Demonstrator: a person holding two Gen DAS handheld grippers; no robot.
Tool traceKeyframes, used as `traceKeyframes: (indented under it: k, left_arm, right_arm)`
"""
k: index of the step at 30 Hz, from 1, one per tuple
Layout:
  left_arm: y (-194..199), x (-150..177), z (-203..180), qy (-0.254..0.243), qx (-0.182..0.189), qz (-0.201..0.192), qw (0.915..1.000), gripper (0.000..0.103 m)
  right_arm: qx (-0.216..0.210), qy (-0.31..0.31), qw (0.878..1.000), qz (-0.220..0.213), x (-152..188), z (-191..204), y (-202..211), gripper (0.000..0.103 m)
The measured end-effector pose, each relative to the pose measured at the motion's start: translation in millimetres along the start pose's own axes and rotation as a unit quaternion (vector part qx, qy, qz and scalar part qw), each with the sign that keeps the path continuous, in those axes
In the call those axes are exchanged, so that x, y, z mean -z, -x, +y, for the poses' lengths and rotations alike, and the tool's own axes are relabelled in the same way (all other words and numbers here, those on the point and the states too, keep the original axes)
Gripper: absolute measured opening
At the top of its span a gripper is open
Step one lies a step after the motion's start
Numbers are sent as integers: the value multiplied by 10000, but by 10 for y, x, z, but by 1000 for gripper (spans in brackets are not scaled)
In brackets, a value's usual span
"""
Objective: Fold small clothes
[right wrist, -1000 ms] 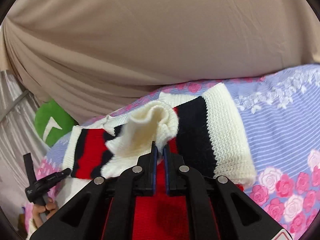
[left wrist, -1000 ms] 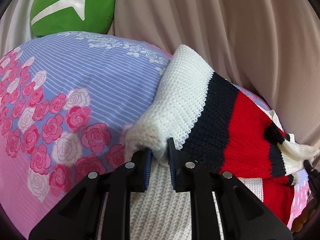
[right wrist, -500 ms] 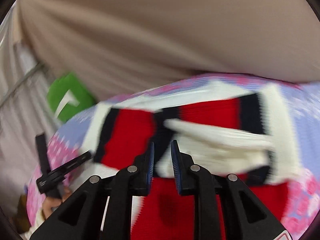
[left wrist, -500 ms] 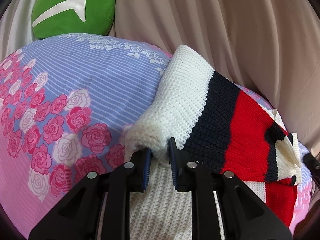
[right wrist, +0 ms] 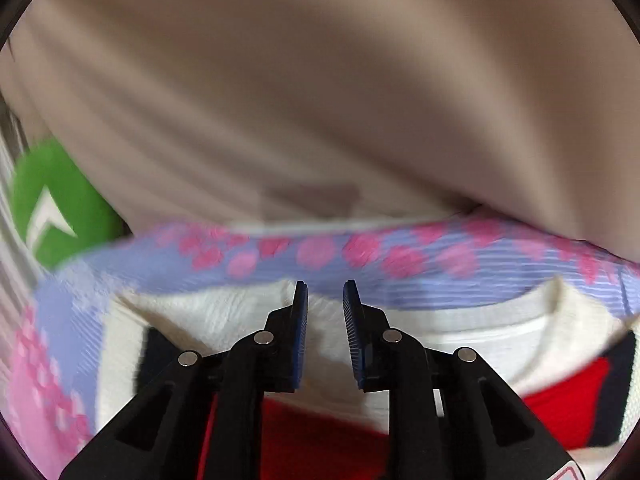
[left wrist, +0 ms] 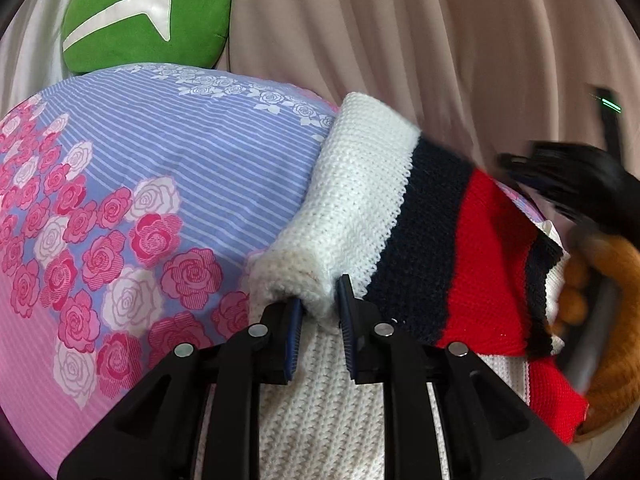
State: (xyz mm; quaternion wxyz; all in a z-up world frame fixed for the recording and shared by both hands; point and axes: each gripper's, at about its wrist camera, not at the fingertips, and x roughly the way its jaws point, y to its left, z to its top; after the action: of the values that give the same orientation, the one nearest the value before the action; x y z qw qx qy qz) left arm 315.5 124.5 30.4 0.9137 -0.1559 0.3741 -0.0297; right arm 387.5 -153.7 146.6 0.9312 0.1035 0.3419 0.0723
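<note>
I've got the left hand-held gripper (left wrist: 318,306) pinching the white, navy and red knitted sweater (left wrist: 400,216) cuff to anchor the fold, right hand-held gripper (right wrist: 325,312) narrowly parted, empty

No readable text — only a white arrowhead mark on the green cushion (left wrist: 148,20).

— What is being shown behind the work surface?
— A beige draped cloth (left wrist: 400,40) is being hung as a backdrop, falling in soft folds.
— And below?
— A bed is being covered by a lilac striped sheet (left wrist: 180,160) printed with pink roses; a green cushion (left wrist: 148,16) is being propped against the cloth.
</note>
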Motion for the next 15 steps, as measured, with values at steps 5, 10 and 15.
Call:
traceKeyframes:
  k: [5,10,15]
  left_arm:
    - [-7,0,-31,-31,-53,-12,10000,18]
    - [-16,17,-82,-103,-152,-35,9998,18]
    - [-34,30,-82,-92,-110,-30,9999,18]
  right_arm:
    - [261,396,9985,-260,639,-597,880,52]
    - [1000,0,9948,-195,979,-1375,1188,63]
    - [764,-632,9947,282,883,-1758,822,62]
